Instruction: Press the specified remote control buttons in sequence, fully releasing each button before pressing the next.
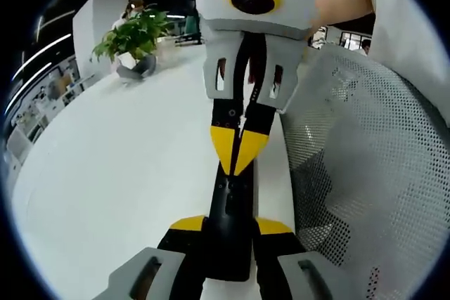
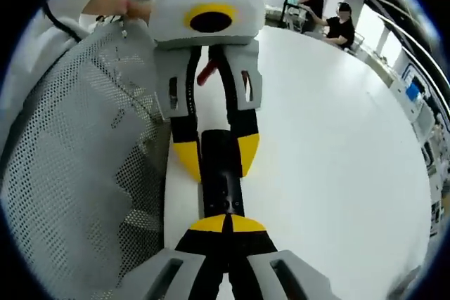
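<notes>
From the left gripper view we're looking along a broad white table, smooth and glossy, stretching away to one potted plant with green leaves at the far end, and a white pillar rising just beside it under dark ceiling with strip lights. One white mesh chair back stands along the table's edge, and a person's bare forearm and white sleeve come in above it. One black remote control lies lengthwise near that edge, and the left gripper has its two yellow-tipped jaws either side of it, clamped on its near end. Facing it, the right gripper comes down with its yellow tips pressed together into a point that touches the remote's top face. Over to the right gripper view: same white table, now running off to a bright open office where two people in dark tops sit at the far side. The mesh chair back is here too. The right gripper has its yellow tips closed tight together, resting on the remote control, while the left gripper pinches the remote's far end between its two yellow pads.
</notes>
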